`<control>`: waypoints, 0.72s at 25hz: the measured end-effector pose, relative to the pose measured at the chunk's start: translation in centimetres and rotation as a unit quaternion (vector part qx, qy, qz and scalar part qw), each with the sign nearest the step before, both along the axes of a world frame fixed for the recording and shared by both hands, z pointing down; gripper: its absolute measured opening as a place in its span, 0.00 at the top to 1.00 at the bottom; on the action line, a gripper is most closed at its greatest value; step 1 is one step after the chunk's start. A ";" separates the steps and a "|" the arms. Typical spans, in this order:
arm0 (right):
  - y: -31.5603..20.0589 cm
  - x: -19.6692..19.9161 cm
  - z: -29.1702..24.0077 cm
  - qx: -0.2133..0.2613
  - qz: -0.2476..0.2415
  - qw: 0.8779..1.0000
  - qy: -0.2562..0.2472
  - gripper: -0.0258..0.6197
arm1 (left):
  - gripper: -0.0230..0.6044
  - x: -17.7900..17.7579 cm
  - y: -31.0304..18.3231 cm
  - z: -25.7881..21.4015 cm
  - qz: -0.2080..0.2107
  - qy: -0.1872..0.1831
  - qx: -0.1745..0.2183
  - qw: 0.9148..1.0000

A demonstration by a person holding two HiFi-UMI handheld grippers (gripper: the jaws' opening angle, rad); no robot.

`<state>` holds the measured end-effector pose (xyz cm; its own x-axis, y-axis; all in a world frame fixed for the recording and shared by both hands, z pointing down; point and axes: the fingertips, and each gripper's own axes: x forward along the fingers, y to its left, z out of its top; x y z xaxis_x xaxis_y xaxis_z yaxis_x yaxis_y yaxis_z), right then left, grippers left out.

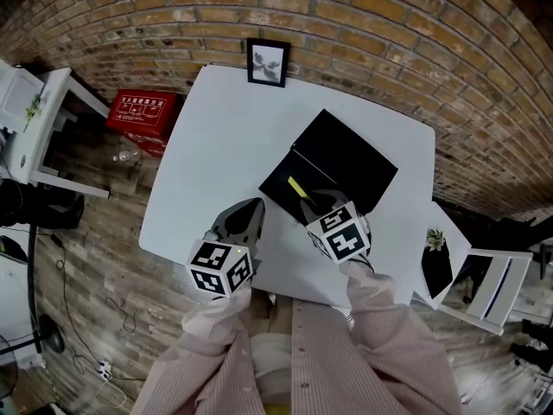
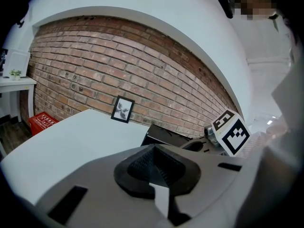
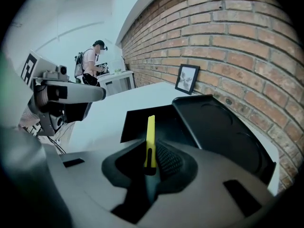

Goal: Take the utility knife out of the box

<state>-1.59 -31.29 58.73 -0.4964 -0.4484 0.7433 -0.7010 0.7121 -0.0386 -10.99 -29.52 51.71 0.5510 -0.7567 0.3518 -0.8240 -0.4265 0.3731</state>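
Note:
A black box [image 1: 278, 182] lies open on the white table [image 1: 216, 145], its lid [image 1: 346, 156] folded back toward the brick wall. My right gripper [image 1: 309, 199] is shut on a yellow utility knife [image 1: 298, 187], which sticks out over the box's near part. In the right gripper view the knife [image 3: 149, 139] stands upright between the pads [image 3: 167, 160], just above the box tray [image 3: 137, 120]. My left gripper [image 1: 251, 212] hovers left of the box near the table's front edge. Its jaws meet in the left gripper view with nothing between them [image 2: 154, 163].
A framed picture [image 1: 268, 61] leans on the brick wall at the table's back edge. A red crate [image 1: 143, 113] sits on the floor at left. A side table with a small plant [image 1: 435, 239] stands at right. A person [image 3: 92, 61] stands far off in the room.

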 end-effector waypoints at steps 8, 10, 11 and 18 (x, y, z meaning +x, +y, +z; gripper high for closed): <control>0.7 0.0 -3.8 0.037 0.013 0.998 -0.051 0.86 | 0.98 -0.1 0.1 -2.4 -0.001 -0.004 0.035 0.999; 0.9 -0.1 -4.9 0.045 0.020 0.996 -0.075 0.86 | 0.98 -0.1 0.3 -3.0 0.001 -0.002 0.044 0.999; 1.0 -0.1 -5.5 0.049 0.023 0.995 -0.087 0.86 | 0.98 -0.1 0.3 -3.3 0.001 -0.001 0.048 0.999; 1.0 0.8 -9.1 0.087 0.048 0.983 -0.152 0.86 | 0.98 -0.2 0.1 -5.8 0.004 -0.003 0.086 0.996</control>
